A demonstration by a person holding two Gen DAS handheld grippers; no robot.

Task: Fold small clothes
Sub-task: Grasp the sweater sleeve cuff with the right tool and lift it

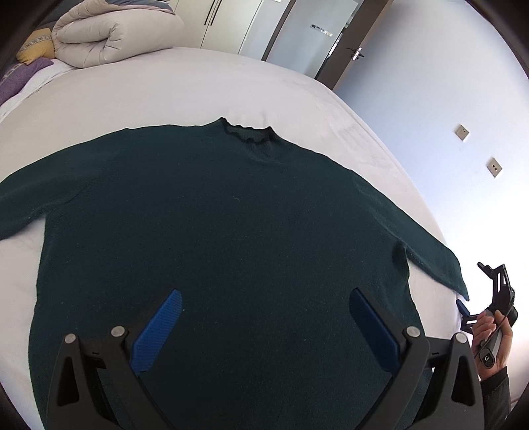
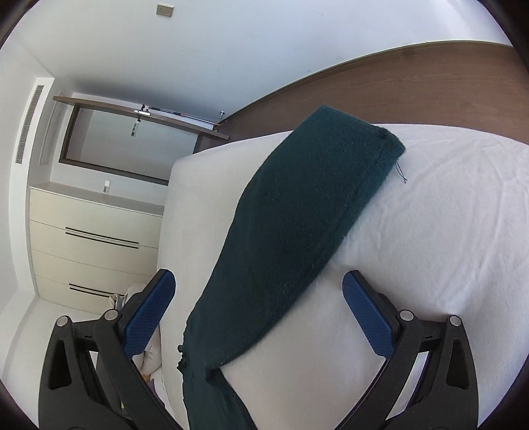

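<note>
A dark green sweater lies flat on the white bed, collar at the far side, both sleeves spread out. My left gripper is open above the sweater's lower body, blue pads wide apart. My right gripper is open over the right sleeve, which lies across the bed's corner with its cuff at the far end. The right gripper also shows in the left wrist view, held by a hand beside that sleeve's cuff.
A folded beige duvet and pillows sit at the bed's far left. White wardrobe doors and a door stand behind. A cream drawer chest stands beside the bed. A brown headboard panel lines the wall.
</note>
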